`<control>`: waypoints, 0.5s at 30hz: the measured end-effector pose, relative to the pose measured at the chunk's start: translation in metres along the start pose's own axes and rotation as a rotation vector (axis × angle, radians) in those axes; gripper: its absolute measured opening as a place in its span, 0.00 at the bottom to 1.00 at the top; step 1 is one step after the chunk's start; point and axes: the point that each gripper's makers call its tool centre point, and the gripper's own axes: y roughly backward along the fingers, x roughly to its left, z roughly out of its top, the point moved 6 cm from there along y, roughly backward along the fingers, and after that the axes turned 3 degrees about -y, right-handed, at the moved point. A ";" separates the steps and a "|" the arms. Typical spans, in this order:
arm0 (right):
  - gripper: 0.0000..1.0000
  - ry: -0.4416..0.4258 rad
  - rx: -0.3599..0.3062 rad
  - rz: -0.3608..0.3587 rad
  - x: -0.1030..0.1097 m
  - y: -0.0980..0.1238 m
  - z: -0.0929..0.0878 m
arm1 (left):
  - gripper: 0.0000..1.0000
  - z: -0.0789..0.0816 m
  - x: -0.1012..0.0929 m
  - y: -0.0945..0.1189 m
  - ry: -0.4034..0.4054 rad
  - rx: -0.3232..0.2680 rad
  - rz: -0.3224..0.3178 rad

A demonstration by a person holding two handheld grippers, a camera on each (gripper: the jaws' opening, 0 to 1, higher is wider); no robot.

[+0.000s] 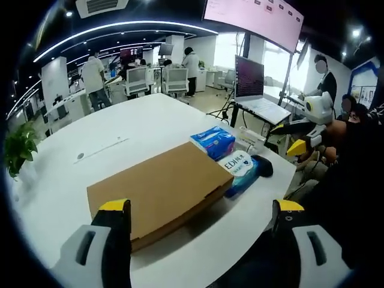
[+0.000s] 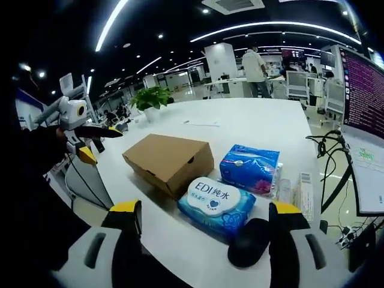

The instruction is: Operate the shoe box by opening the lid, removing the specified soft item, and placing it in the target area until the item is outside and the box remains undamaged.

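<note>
A closed brown cardboard shoe box lies flat on the white table. Beside it sit a blue tissue pack, a blue-and-white wet wipes pack and a small black object. My left gripper is open, held back from the box's near edge. My right gripper is open too, hovering short of the wipes. Each gripper also shows in the other's view, raised off the table: the right gripper and the left gripper.
A laptop on a stand and a large screen stand past the table's end, with cables there. A potted plant sits at the far corner. People and desks fill the background.
</note>
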 end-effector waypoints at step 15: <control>0.87 -0.013 -0.015 0.002 -0.007 0.009 -0.006 | 0.99 0.003 -0.011 0.000 -0.008 -0.017 0.009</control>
